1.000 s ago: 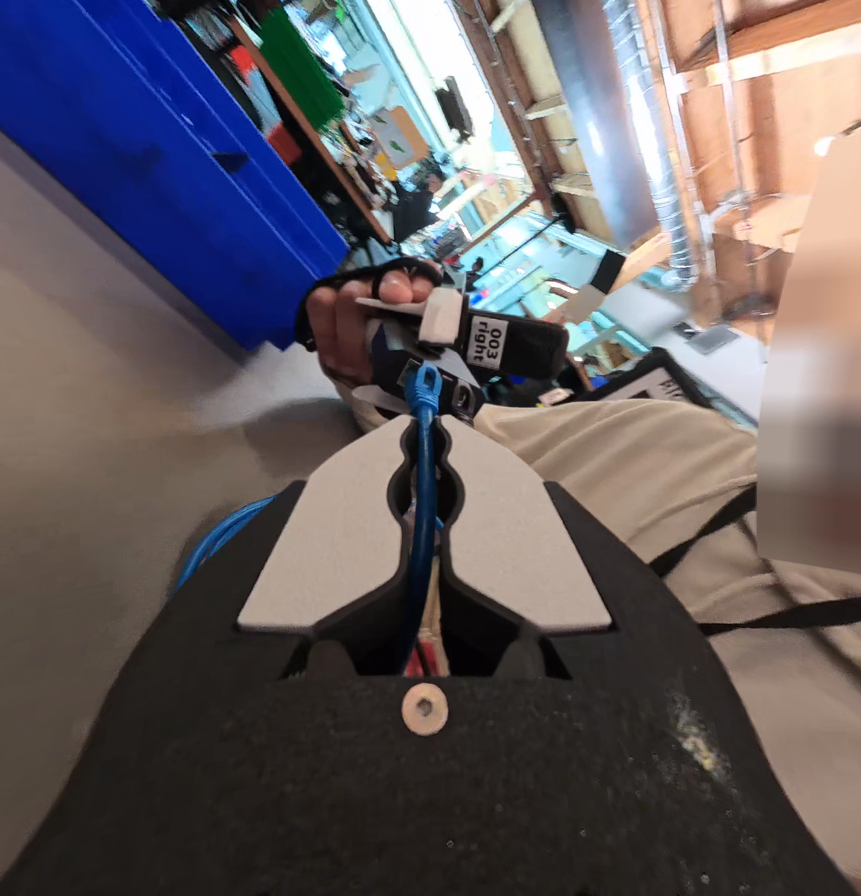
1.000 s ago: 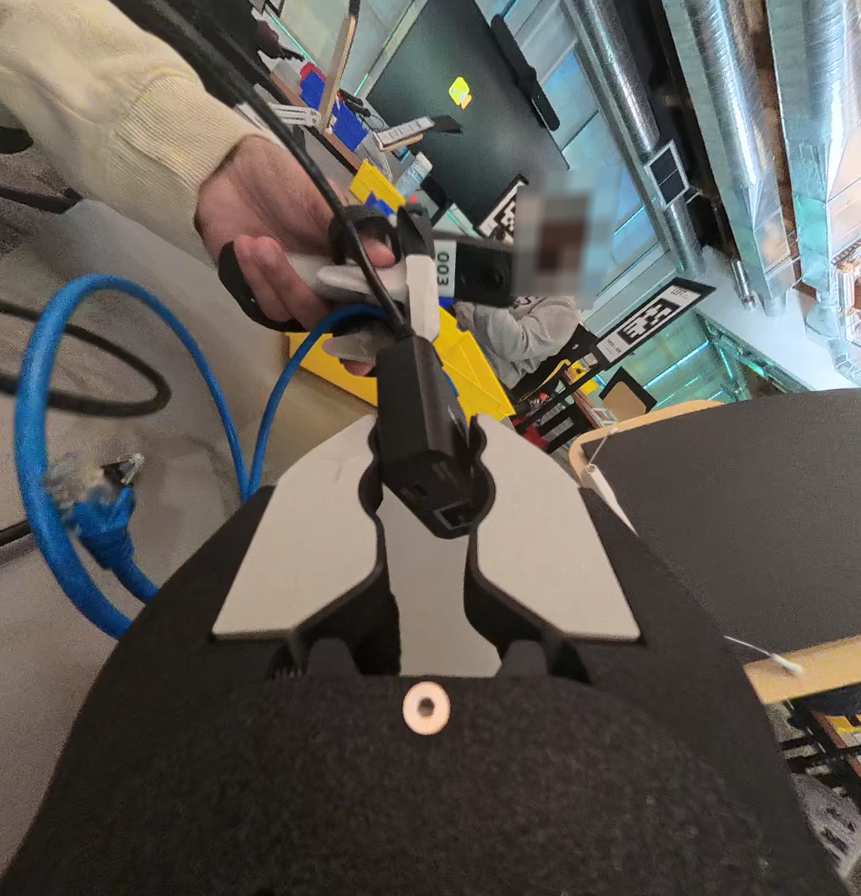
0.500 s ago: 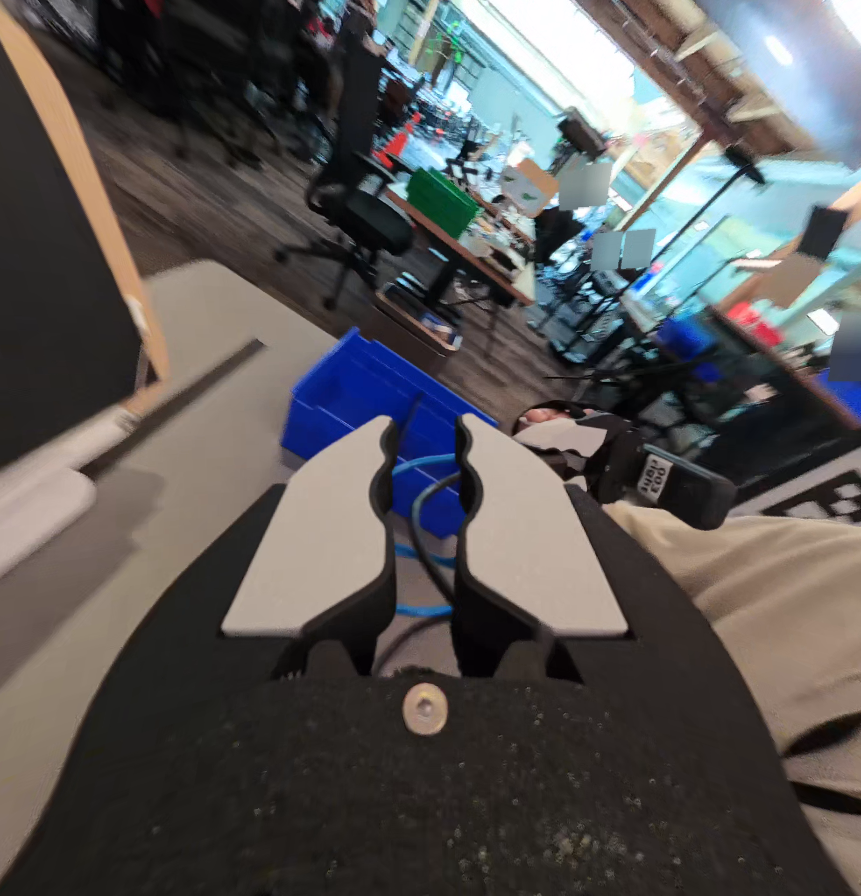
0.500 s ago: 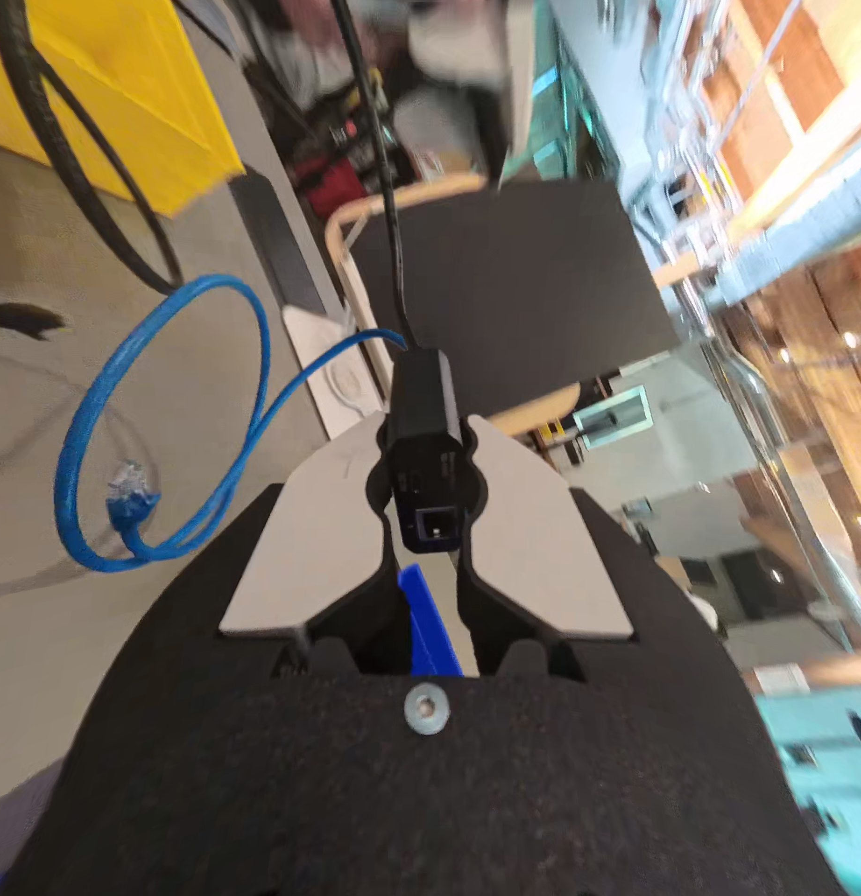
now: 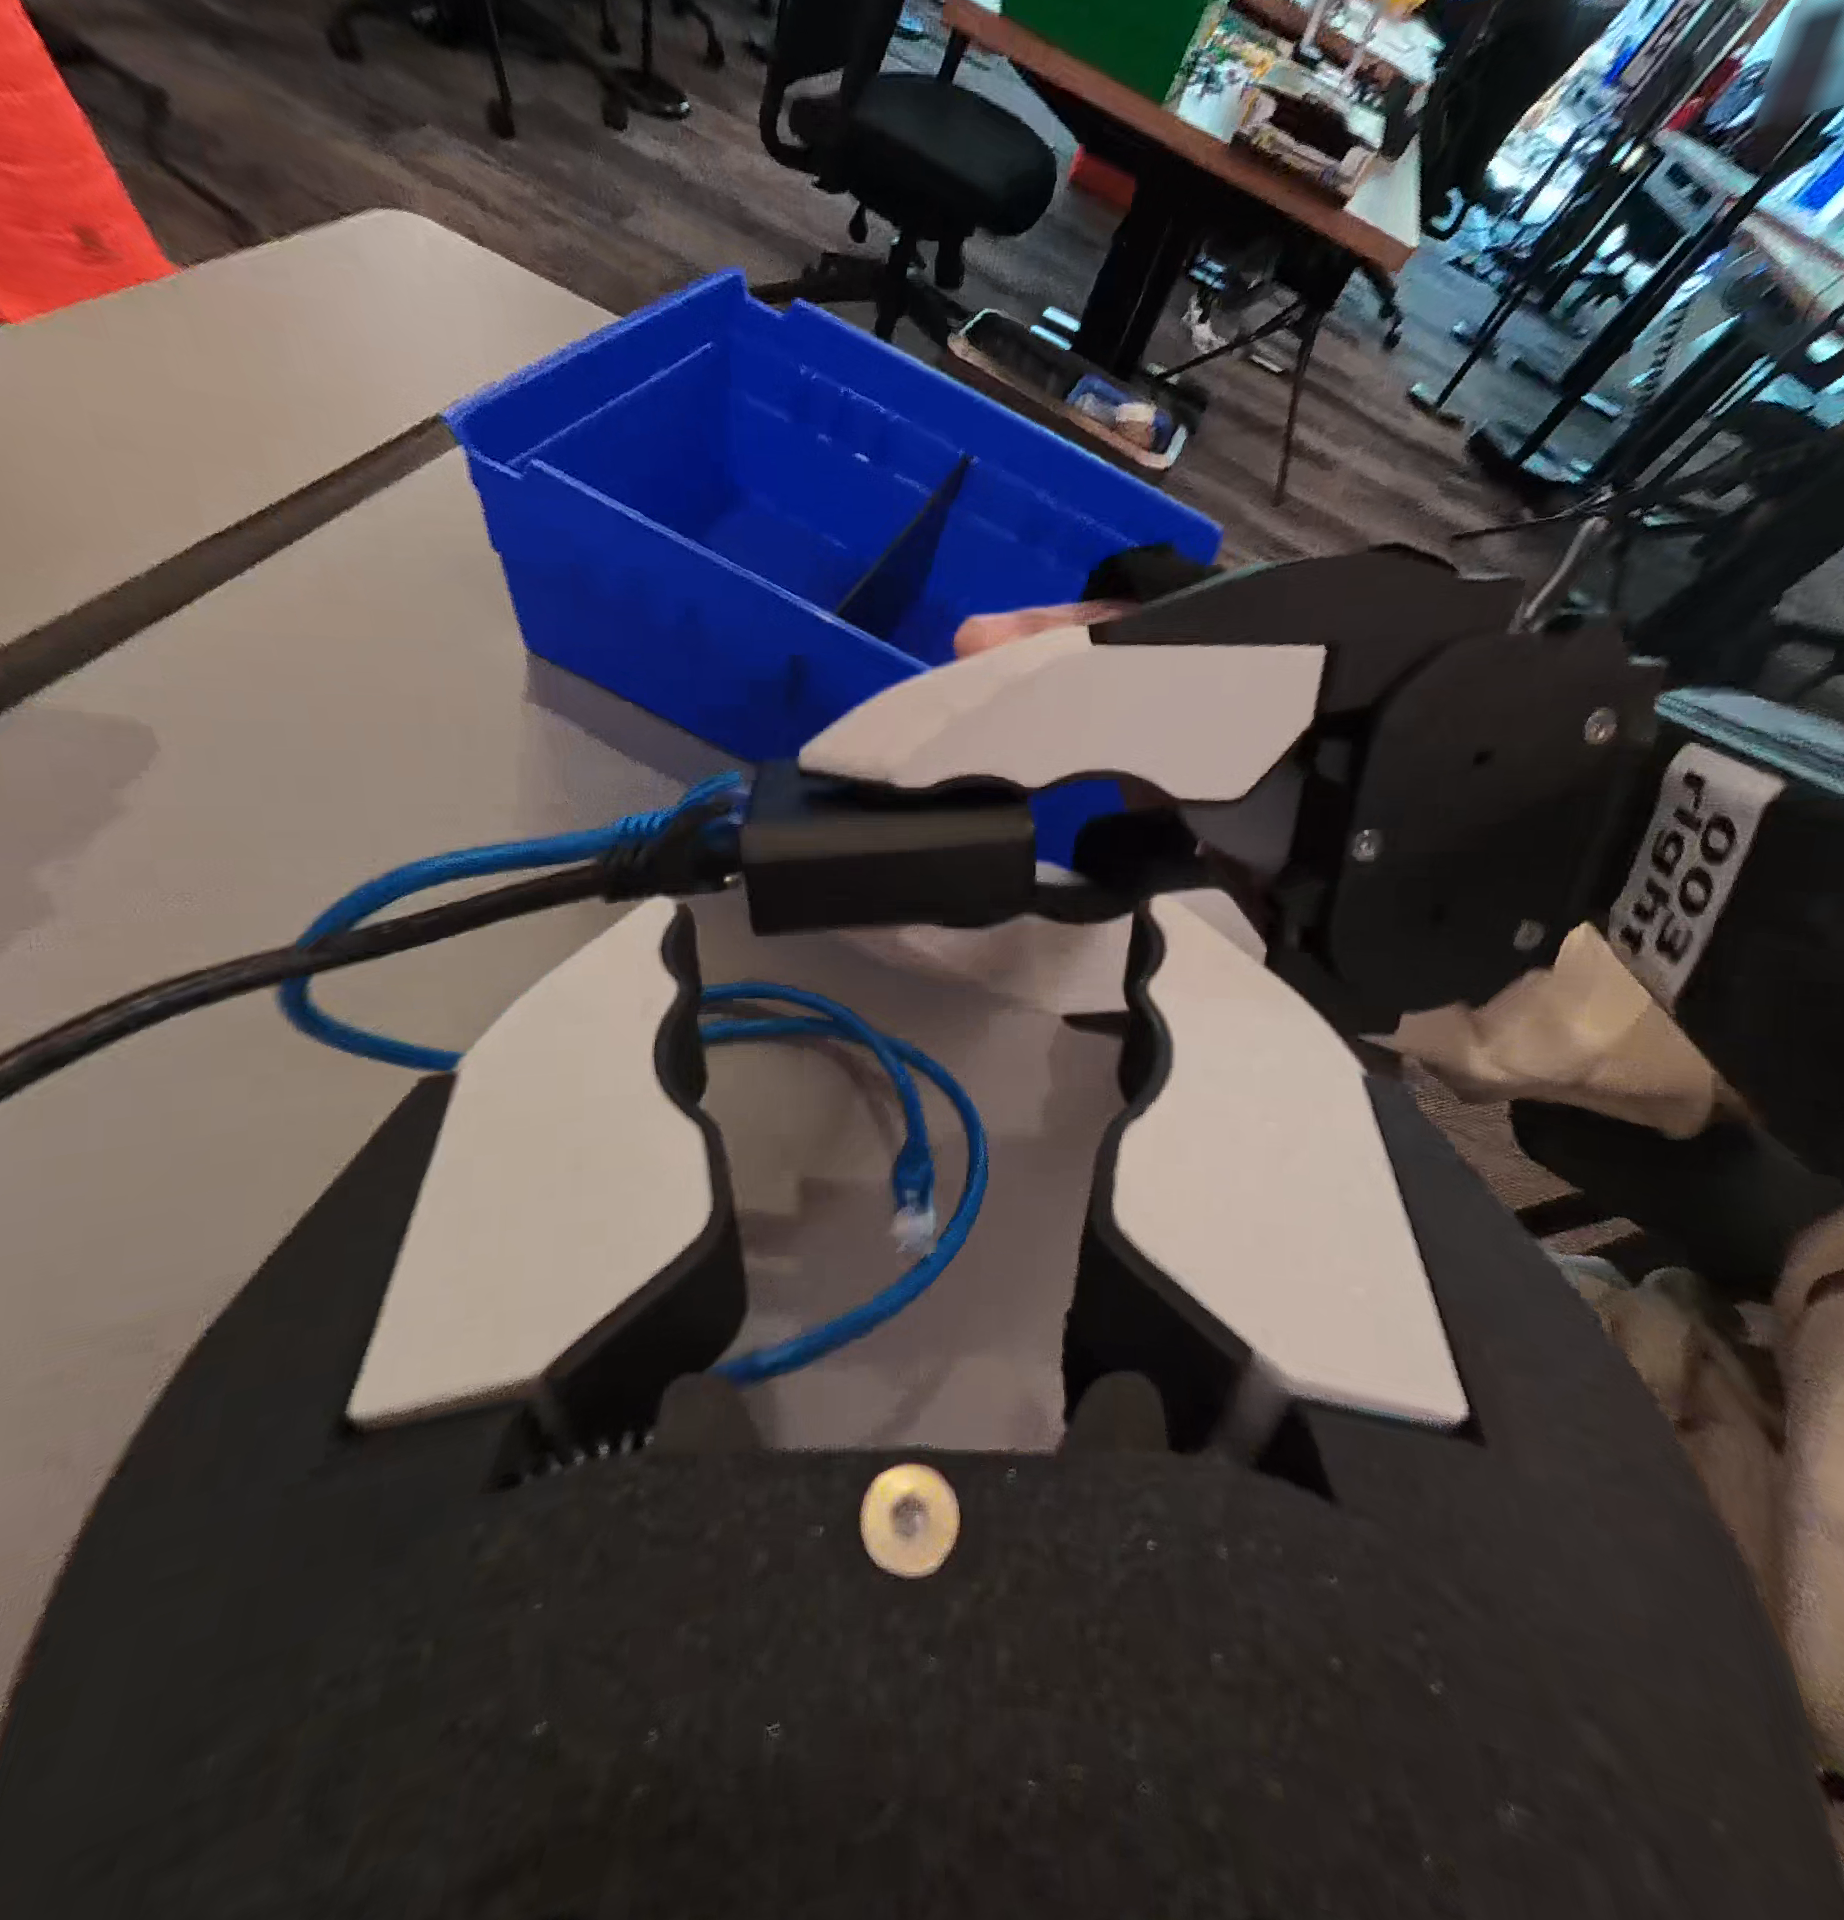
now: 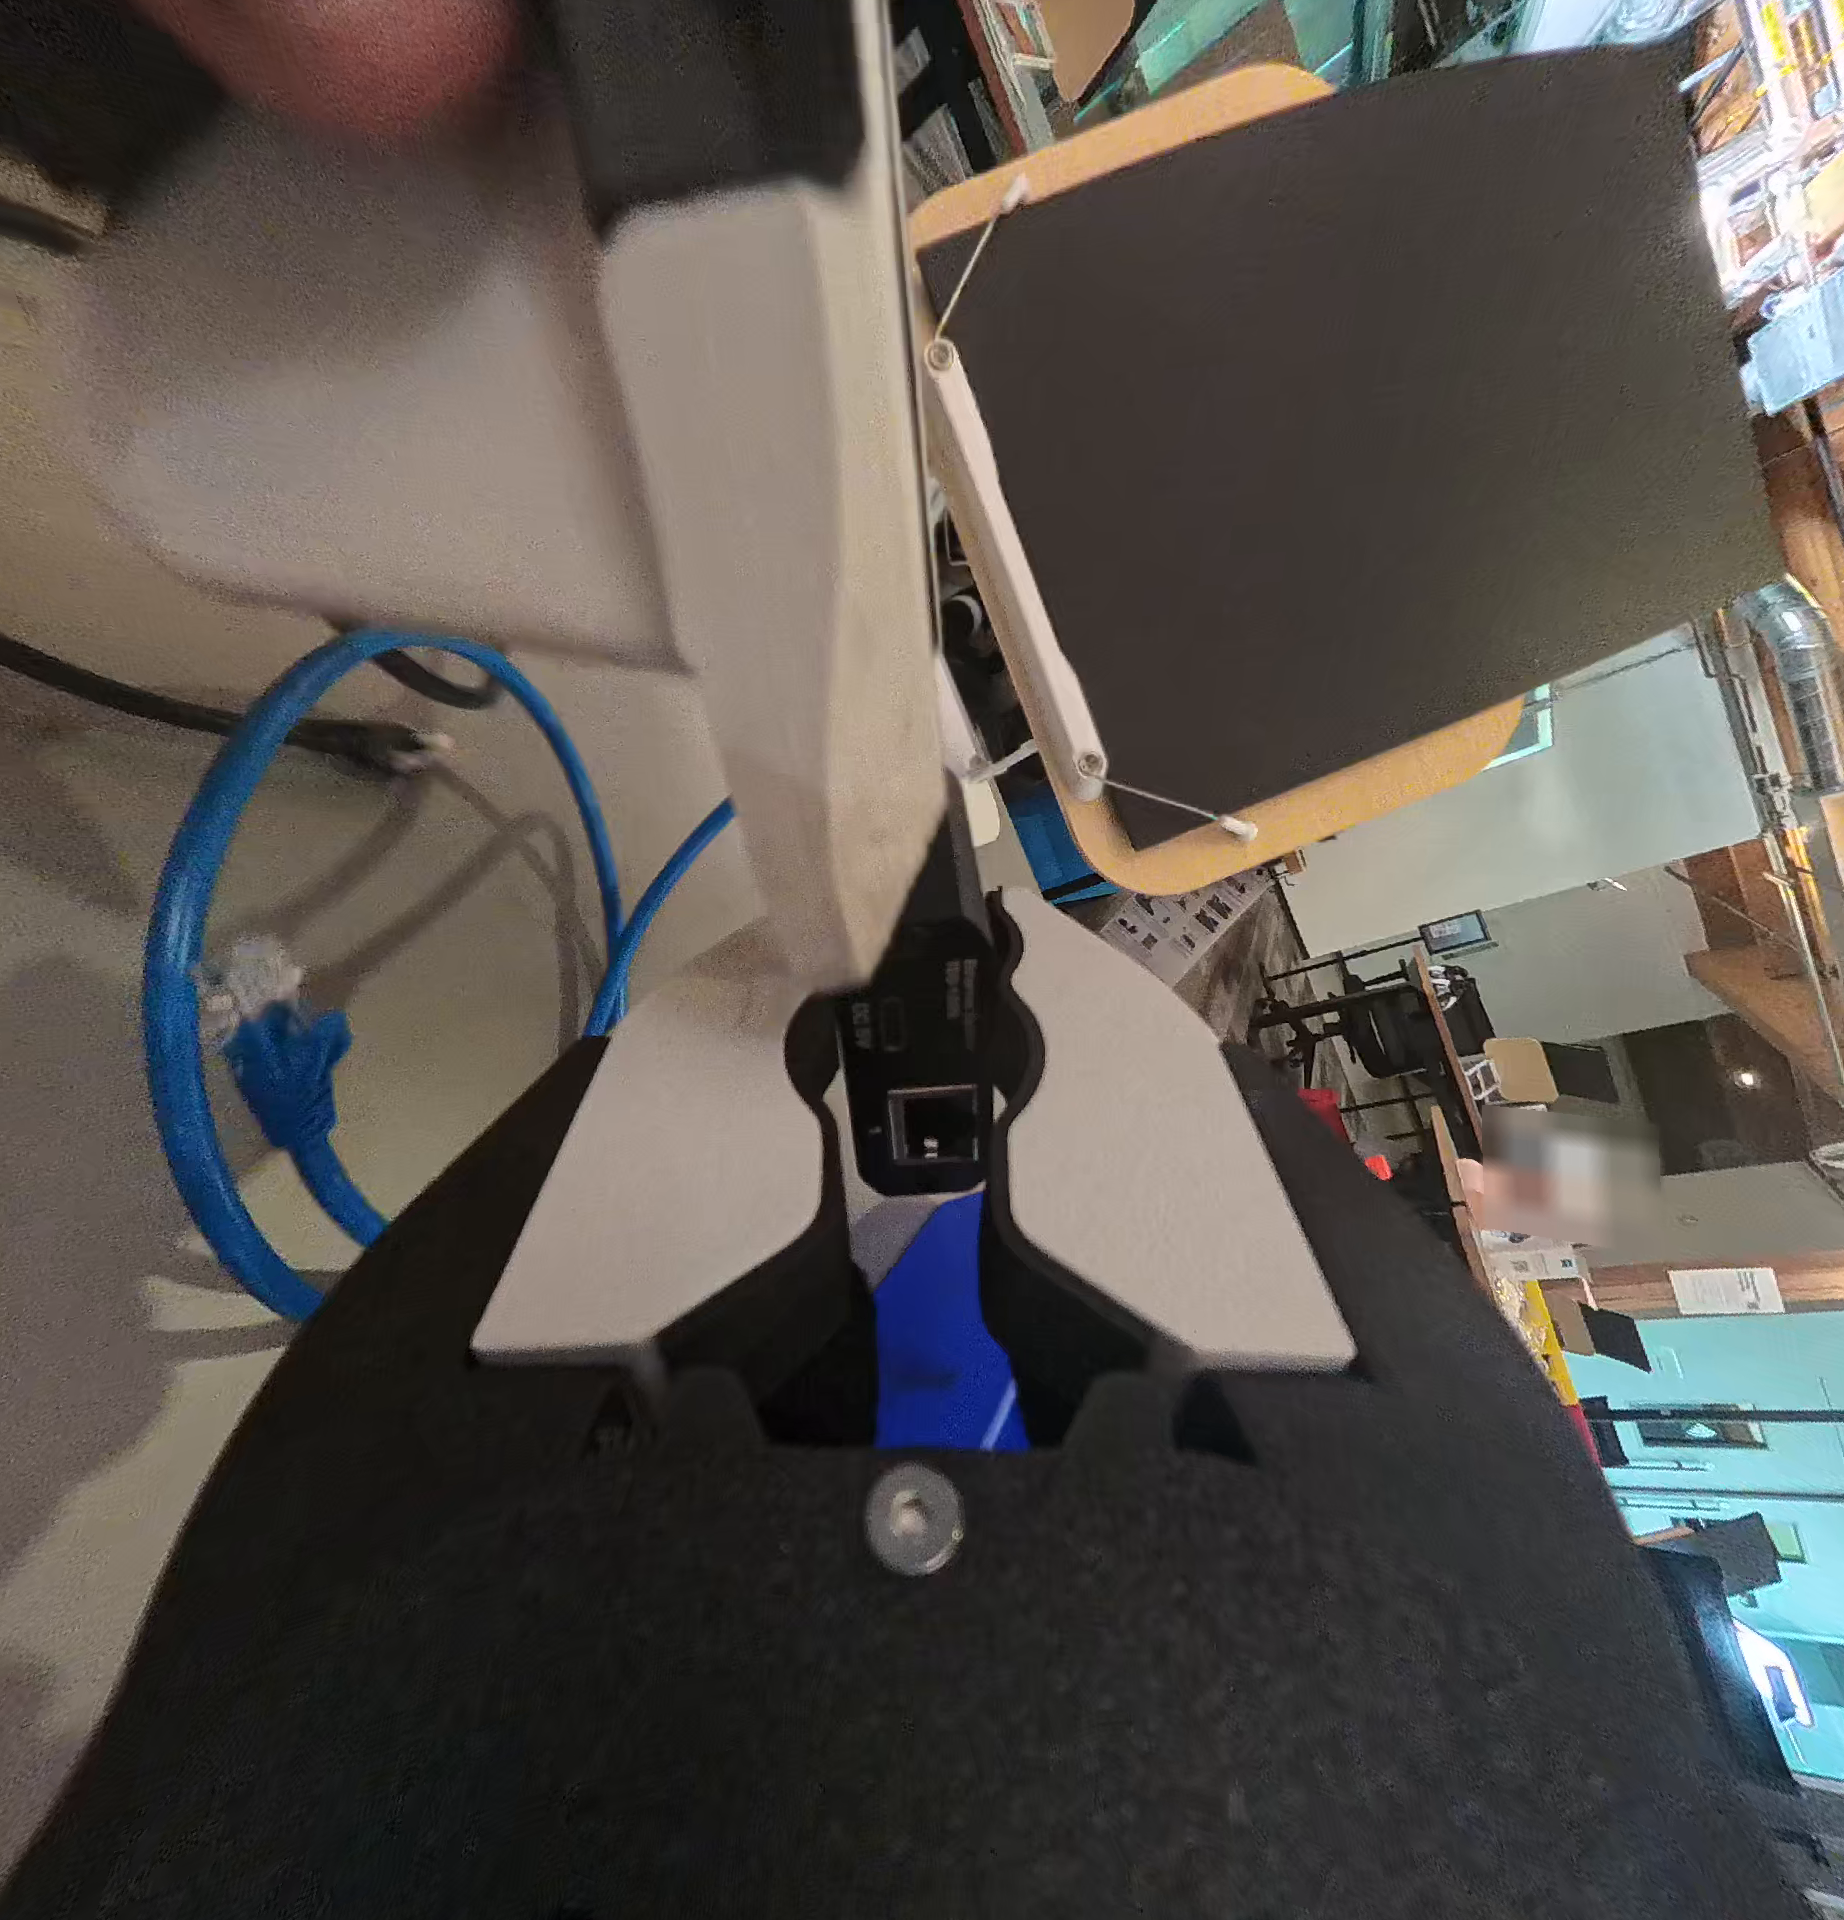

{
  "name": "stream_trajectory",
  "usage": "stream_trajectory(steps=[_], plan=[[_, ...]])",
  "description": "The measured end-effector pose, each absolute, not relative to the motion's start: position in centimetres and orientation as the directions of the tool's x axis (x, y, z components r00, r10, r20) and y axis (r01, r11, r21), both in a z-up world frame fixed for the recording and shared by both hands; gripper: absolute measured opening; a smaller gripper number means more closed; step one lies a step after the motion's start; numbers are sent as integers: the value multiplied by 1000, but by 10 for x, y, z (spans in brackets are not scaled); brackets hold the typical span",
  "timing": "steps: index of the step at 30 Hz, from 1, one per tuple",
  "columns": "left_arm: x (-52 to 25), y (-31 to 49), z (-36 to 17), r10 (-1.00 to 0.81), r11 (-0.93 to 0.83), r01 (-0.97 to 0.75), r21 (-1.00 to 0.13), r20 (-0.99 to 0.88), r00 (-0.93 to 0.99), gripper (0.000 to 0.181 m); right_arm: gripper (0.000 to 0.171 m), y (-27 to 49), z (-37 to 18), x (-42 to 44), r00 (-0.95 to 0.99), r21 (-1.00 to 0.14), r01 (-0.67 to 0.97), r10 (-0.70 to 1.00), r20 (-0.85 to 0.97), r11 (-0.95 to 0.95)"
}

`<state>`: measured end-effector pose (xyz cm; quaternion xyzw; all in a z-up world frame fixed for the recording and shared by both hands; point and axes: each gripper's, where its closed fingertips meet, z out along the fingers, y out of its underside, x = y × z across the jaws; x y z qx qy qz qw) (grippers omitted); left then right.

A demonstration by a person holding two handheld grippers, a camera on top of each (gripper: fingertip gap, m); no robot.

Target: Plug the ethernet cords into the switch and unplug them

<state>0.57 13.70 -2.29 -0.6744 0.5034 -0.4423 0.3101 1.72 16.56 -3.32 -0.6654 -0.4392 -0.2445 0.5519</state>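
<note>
The small black box-shaped switch (image 5: 887, 871) sits clamped between the two grey fingers of my right gripper (image 6: 913, 1049), held above the pale grey tabletop (image 5: 274, 748); in the right wrist view one empty port on its end face looks back toward the camera. At the switch's far end a thin blue ethernet cord (image 5: 461, 883) is plugged in beside a thicker black cable (image 5: 170, 997), and both run off to the left over the table. The blue cord curls into a loose loop on the tabletop, and its free end, a blue boot with a clear plug (image 5: 913, 1195), lies inside that loop, connected to nothing. My left gripper (image 5: 913, 997) is spread wide with nothing between its fingers, its tips just below the switch (whether they touch it, I cannot tell), and the loose plug shows through the gap. Beyond the switch stands a blue plastic bin (image 5: 627, 582) with a dark divider across it, resting on the table. In the right wrist view a dark board with a light wooden rim (image 6: 1313, 416) stands behind the table's edge.
</note>
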Motion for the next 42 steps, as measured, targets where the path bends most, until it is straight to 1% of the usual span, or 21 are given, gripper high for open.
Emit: stream_trajectory(steps=[3, 5, 6, 9, 14, 15, 16, 18, 22, 24, 26, 27, 28, 30, 33, 34, 35, 37, 40, 42], plan=[[8, 137, -33, -953, -301, -419, -857, 287, 98, 78, 25, 162, -36, 6, 476, -504, 864, 328, 816, -2], [6, 138, -37, -968, -252, -438, -863, 232, 101, 61, 24, 159, -37, -2, 462, -499, 866, 344, 817, 23], [5, 136, -37, -972, -235, -437, -868, 222, 82, 58, 23, 156, -35, -7, 455, -500, 865, 350, 819, 46], [1, 132, -37, -957, -273, -423, -864, 288, 28, 57, 23, 152, -34, -15, 452, -514, 854, 379, 808, 77], [-6, 122, -36, -861, -428, -375, -822, 497, -107, 57, 25, 141, -28, -35, 391, -548, 798, 476, 788, 252], [-8, 122, -35, -836, -461, -364, -809, 534, -127, 57, 28, 136, -25, -37, 386, -564, 777, 498, 777, 278], [-10, 122, -32, -810, -493, -349, -797, 567, -152, 57, 34, 131, -21, -38, 384, -586, 749, 517, 765, 309], [-17, 121, -22, -749, -543, -330, -772, 623, -226, 57, 40, 122, -10, -33, 389, -614, 708, 532, 752, 349], [-30, 110, -10, -695, -528, -342, -778, 627, -353, 57, 43, 117, -7, -19, 377, -637, 682, 574, 727, 359], [-31, 103, -5, -674, -512, -339, -789, 614, -411, 57, 40, 113, -9, -27, 344, -649, 658, 615, 710, 382], [-30, 97, -1, -645, -514, -330, -792, 610, -460, 57, 36, 110, -15, -35, 285, -624, 667, 635, 718, 406], [-30, 95, -3, -639, -511, -336, -791, 611, -468, 57, 29, 112, -14, -37, 282, -610, 671, 616, 735, 421], [-30, 93, -5, -638, -504, -338, -795, 606, -474, 57, 26, 112, -14, -38, 266, -598, 671, 611, 746, 439], [-31, 93, -4, -634, -509, -320, -800, 599, -489, 57, 24, 113, -12, -40, 275, -608, 652, 605, 747, 454], [-31, 93, -8, -649, -488, -321, -812, 584, -488, 57, 24, 113, -15, -41, 266, -585, 664, 584, 767, 466], [-32, 92, -8, -645, -485, -323, -813, 582, -495, 57, 24, 111, -15, -42, 275, -597, 654, 589, 760, 465], [-32, 91, -10, -636, -487, -335, -807, 590, -497, 57, 24, 111, -17, -41, 276, -606, 657, 604, 747, 449], [-28, 94, -15, -627, -508, -336, -793, 608, -488, 57, 24, 114, -22, -37, 268, -584, 691, 599, 755, 426], [-22, 104, -21, -654, -526, -349, -776, 631, -417, 57, 24, 126, -30, -28, 273, -550, 746, 581, 767, 376], [-23, 112, -22, -729, -501, -345, -794, 602, -326, 57, 24, 133, -29, -27, 278, -533, 748, 541, 794, 397]])
